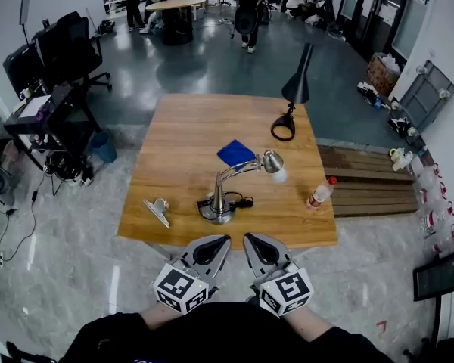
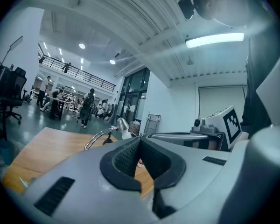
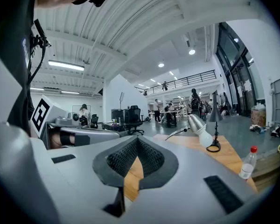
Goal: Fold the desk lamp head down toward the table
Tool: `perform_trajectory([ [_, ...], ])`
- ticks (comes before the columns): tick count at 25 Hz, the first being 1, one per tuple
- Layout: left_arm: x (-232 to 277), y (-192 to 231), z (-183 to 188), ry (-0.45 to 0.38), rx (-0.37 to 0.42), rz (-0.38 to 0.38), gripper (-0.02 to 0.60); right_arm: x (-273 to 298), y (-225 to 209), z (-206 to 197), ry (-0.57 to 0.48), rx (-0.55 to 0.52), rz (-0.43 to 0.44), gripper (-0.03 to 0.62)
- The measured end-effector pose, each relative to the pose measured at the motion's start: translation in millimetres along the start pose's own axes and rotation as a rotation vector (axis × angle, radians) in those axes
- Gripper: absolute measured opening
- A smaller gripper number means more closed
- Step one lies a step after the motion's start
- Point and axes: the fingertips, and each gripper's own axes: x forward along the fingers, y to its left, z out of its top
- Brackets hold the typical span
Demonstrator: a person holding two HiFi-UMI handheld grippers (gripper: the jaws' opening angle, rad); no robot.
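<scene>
Hovering side by side just short of the table's (image 1: 174, 127) near edge, the left gripper (image 1: 214, 242) and right gripper (image 1: 259, 241) both have their jaws pressed together, with nothing between them. Ahead, the silver desk lamp (image 1: 228, 178) stands near the front middle of the wooden top. Its lamp head (image 1: 272, 160) is raised on the curved arm and points right, with a blue cloth (image 1: 236, 153) just behind. The fold looks not yet begun. To do it well, one gripper should probably steady the base (image 1: 218, 207) while the other opens, takes the head's shell rather than the bulb (image 1: 280, 175), and presses down slowly so nothing tips.
</scene>
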Motion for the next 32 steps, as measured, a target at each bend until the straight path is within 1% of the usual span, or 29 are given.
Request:
perform_trajectory([
  [9, 10.3, -0.1, -3.5, 0.012, -0.013, 0.009, -0.003, 0.9, -7.7, 5.1, -0.013, -0.010, 0.020, -0.002],
  [15, 25.6, 1.3, -1.2, 0.013, -0.008, 0.036, -0.003, 1.1, -22.4, 7.7, -0.019, -0.008, 0.040, -0.002],
  [20, 43.7, 3.2, 0.8, 0.013, -0.004, 0.077, -0.003, -0.1, -39.7, 12.0, -0.023, -0.015, 0.070, -0.002],
  [25, 59.2, 8.6, -5.3, 0.004, -0.009, 0.138, -0.003, -2.0, -53.1, 8.9, -0.022, -0.028, 0.129, -0.002],
  [29, 66.6, 22.2, -4.7, 0.001, -0.007, 0.202, -0.003, -0.1, -63.2, 8.1, -0.013, -0.044, 0.156, -0.002],
  [32, 67.3, 35.5, -5.3, 0.016, -0.002, 0.219, -0.003, 7.7, -68.1, 8.9, -0.006, -0.044, 0.156, -0.002],
])
